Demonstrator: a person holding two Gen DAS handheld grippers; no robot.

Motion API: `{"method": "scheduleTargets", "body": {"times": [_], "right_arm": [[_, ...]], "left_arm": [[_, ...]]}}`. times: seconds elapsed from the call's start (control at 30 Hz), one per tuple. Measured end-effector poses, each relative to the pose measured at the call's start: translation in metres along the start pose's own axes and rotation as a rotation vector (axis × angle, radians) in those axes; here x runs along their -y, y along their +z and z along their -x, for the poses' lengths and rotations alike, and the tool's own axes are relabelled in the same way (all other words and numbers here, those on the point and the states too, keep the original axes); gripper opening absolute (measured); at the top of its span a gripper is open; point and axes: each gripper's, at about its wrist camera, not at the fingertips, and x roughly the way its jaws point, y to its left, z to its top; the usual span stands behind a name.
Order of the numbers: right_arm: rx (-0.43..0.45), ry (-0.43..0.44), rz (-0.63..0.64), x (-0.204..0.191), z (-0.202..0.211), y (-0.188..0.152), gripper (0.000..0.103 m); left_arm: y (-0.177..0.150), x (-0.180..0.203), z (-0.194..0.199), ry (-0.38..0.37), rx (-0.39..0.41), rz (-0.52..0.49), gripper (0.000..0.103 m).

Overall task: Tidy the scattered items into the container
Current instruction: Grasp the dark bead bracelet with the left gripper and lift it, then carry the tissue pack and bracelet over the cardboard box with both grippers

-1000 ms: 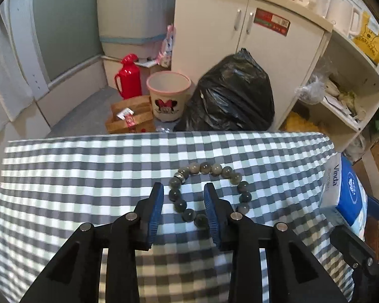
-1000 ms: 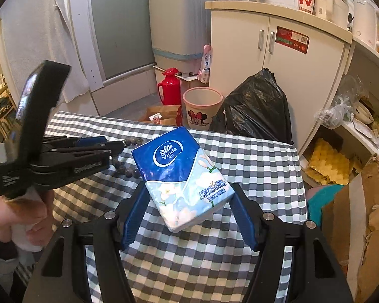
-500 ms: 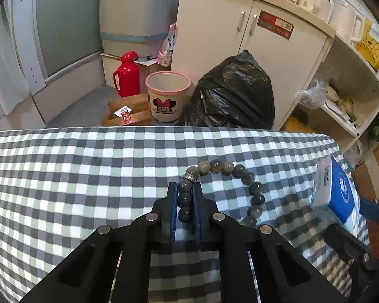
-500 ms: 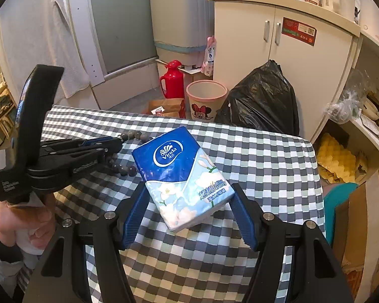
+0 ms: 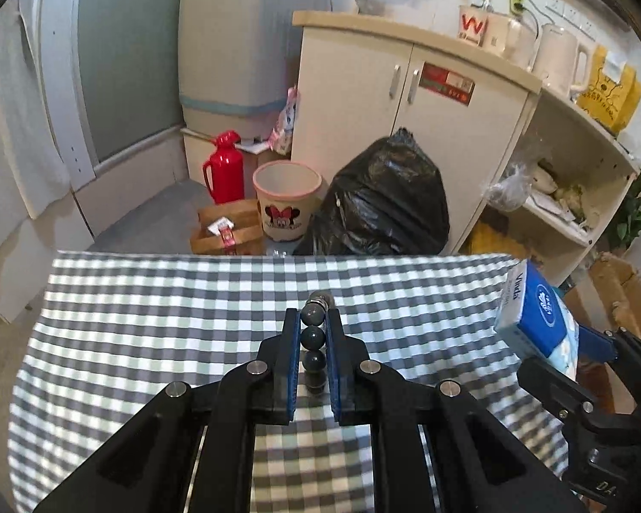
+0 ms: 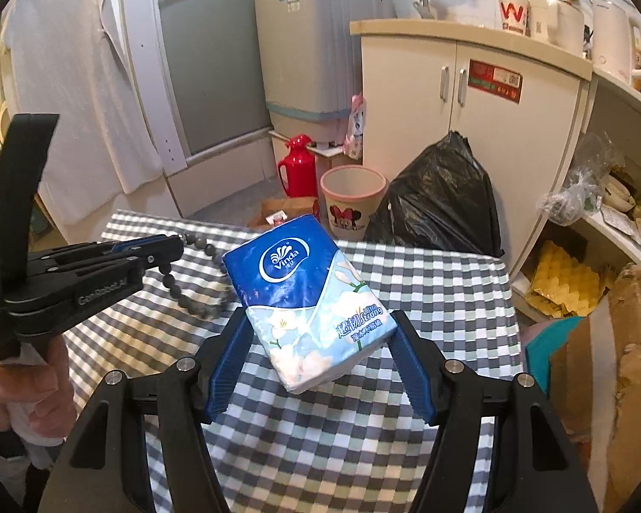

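Checked grey-and-white cloth is covering the table, filling the lower half of both views. Beyond its far edge, at centre frame, a black rubbish bag is bulging beside a pink-rimmed Minnie Mouse waste bin whose inside is not showing, and a shallow wooden crate is holding a small red-and-white packet. At the right edge of the right wrist view a brown cardboard box is standing with its contents hidden.

A blue Vinda tissue pack is sitting tilted between the blue pads of the right gripper, which is spread wide around it and gripping it above the cloth, lower centre of that view. In the left wrist view the same pack is showing at the right edge.

The left gripper is pinching narrow on a dark bead bracelet, three beads stacked between its pads at lower centre; in the right wrist view the remaining loop is hanging below the tips, clear of the cloth.
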Motion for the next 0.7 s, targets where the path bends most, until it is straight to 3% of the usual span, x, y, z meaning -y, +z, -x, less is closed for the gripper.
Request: {"method": "scheduleTargets", "body": {"times": [0.7], "right_arm": [[0.167, -0.026, 0.007, -0.029, 0.112, 0.011, 0.064]], "left_arm": [[0.01, 0.008, 0.156, 0.004, 0.238, 0.006, 0.011]]}}
